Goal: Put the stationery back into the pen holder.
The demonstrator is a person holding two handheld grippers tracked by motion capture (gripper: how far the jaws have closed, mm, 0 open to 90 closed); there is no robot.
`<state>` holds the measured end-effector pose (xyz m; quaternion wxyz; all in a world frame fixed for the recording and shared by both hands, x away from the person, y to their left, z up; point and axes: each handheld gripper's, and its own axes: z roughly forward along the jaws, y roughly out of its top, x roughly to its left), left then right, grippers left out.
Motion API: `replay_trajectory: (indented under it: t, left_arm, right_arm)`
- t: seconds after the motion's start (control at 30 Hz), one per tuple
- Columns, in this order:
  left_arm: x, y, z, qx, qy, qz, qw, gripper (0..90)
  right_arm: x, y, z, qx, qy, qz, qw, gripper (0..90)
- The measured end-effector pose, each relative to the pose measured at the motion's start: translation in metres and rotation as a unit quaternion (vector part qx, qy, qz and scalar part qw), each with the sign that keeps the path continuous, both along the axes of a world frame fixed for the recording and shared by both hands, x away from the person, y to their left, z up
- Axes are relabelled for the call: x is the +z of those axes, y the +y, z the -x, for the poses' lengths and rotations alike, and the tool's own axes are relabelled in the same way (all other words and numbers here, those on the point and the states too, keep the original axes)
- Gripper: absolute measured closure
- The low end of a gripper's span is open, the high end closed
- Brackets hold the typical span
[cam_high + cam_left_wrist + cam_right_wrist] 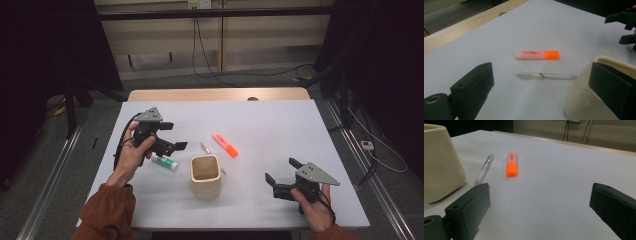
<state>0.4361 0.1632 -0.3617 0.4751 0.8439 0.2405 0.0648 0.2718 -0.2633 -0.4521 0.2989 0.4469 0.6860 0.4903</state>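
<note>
A person sits at a table with a white top (260, 125) and holds a claw in each hand. In the middle stands a cream cup (205, 174). Behind it lie an orange highlighter (225, 144) and a thin clear pen (206, 148). A little white and green tube (165, 162), maybe a glue stick, lies left of the cup.

The left gripper (170, 141) hangs low over the table, just above the tube, and its jaws are spread wide with nothing in them. It points to the right, at the pen and the highlighter. In the left gripper view both of them lie sideways across its path, the pen (546, 76) nearer and the highlighter (537, 55) a bit farther. I think this hand is the closer one to them, so it would be the one to pick one up and drop it in the cup.

The right gripper (280, 177) waits near the front right of the table, well apart from the things. Its jaws are wide too, and empty.

The cup (584, 100) is partly behind one jaw in the left gripper view. I can't see what is inside the cup, and the words on the tube are too small to read.
</note>
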Motion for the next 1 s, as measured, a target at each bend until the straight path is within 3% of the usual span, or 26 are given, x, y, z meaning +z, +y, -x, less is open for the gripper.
replay_trajectory:
  t: [0.13,0.33,0.47,0.6,0.73,0.87,1.0]
  left_arm:
    - [0.000,0.011,-0.004,0.000,0.027,0.008,0.9996,8.1]
    - [0.005,0.023,-0.009,0.007,0.020,0.029,0.9994,10.6]
    - [0.001,0.029,-0.010,-0.003,0.034,0.018,0.9992,10.8]
    - [-0.002,0.036,-0.009,-0.004,0.028,0.002,0.9996,11.3]
    - [-0.004,0.048,-0.005,-0.021,0.034,0.000,0.9992,13.4]
    - [-0.008,0.064,-0.002,-0.010,0.035,-0.013,0.9993,13.9]
    - [-0.017,0.072,-0.001,-0.020,0.034,-0.051,0.9979,13.5]
  right_arm:
    - [0.000,0.000,0.001,-0.003,-0.001,0.000,1.0000,2.6]
    - [0.000,-0.002,0.003,-0.004,0.000,0.000,1.0000,2.6]
    - [0.000,-0.004,0.004,-0.006,-0.001,-0.002,1.0000,2.5]
    - [0.000,-0.002,0.003,-0.003,0.000,0.002,1.0000,2.6]
    - [0.000,-0.002,0.002,-0.004,0.001,0.001,1.0000,2.6]
    - [0.000,-0.002,0.002,-0.005,0.001,0.001,1.0000,2.5]
    - [0.000,-0.001,0.002,-0.003,0.001,0.003,1.0000,2.5]
